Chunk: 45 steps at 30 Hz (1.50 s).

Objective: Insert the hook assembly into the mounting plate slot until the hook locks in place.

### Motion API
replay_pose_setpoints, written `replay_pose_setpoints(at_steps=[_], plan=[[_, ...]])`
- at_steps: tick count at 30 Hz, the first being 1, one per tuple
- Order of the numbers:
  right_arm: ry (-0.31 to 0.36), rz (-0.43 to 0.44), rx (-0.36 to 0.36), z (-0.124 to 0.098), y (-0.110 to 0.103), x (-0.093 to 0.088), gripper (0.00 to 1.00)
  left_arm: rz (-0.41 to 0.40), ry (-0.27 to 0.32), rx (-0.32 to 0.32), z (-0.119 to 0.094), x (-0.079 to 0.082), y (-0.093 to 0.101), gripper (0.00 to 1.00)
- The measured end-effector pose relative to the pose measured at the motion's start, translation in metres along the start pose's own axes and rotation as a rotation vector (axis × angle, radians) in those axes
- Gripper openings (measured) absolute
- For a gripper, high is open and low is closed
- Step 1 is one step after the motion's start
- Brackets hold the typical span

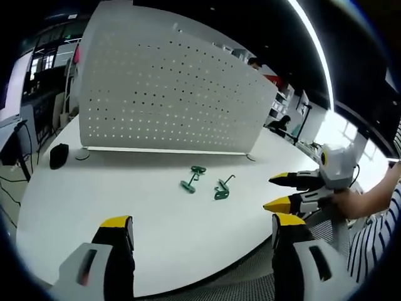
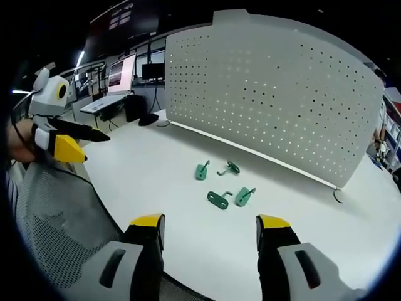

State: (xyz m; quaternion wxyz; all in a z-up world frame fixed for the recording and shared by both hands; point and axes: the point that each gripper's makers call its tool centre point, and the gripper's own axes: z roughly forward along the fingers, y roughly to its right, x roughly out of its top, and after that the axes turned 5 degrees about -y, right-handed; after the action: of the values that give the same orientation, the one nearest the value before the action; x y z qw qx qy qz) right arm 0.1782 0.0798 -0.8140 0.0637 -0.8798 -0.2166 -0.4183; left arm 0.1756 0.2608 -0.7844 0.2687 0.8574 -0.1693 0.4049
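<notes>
Right gripper view shows four small green metal hooks [image 2: 220,184] loose on the white round table [image 2: 150,169] before the white perforated pegboard [image 2: 276,94], both grippers [image 2: 210,229] wide open, empty.

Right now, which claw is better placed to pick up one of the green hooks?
Probably right. The right claw is open with the green hooks lying just beyond its tips, roughly centred. The left claw is also open, but sits farther back from them.
</notes>
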Motion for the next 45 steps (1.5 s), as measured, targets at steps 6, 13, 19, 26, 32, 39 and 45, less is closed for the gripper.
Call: replay_pose_setpoints(at_steps=[6,13,19,26,32,39,45], plan=[[-0.022,0.046,0.028,-0.002,0.005,0.002,0.56,0.004,0.002,-0.007,0.000,0.001,0.001,0.94],[-0.130,-0.067,0.083,0.006,0.019,-0.011,0.47,-0.009,0.004,-0.011,0.000,0.001,0.000,0.93],[-0.167,-0.144,0.093,0.017,0.037,-0.011,0.38,-0.013,0.011,-0.011,0.000,0.002,0.000,0.93],[-0.199,-0.211,0.116,0.036,0.046,-0.008,0.34,-0.019,0.013,-0.007,-0.001,0.002,-0.002,0.93],[-0.229,-0.259,0.128,0.055,0.060,-0.003,0.27,-0.020,0.006,-0.003,0.000,0.001,-0.002,0.93],[-0.267,-0.255,0.127,0.074,0.078,-0.004,0.23,-0.024,-0.002,0.000,0.001,-0.001,-0.003,0.93],[-0.299,-0.256,0.128,0.087,0.084,-0.009,0.20,-0.030,-0.010,-0.001,0.002,-0.002,-0.003,0.93]])
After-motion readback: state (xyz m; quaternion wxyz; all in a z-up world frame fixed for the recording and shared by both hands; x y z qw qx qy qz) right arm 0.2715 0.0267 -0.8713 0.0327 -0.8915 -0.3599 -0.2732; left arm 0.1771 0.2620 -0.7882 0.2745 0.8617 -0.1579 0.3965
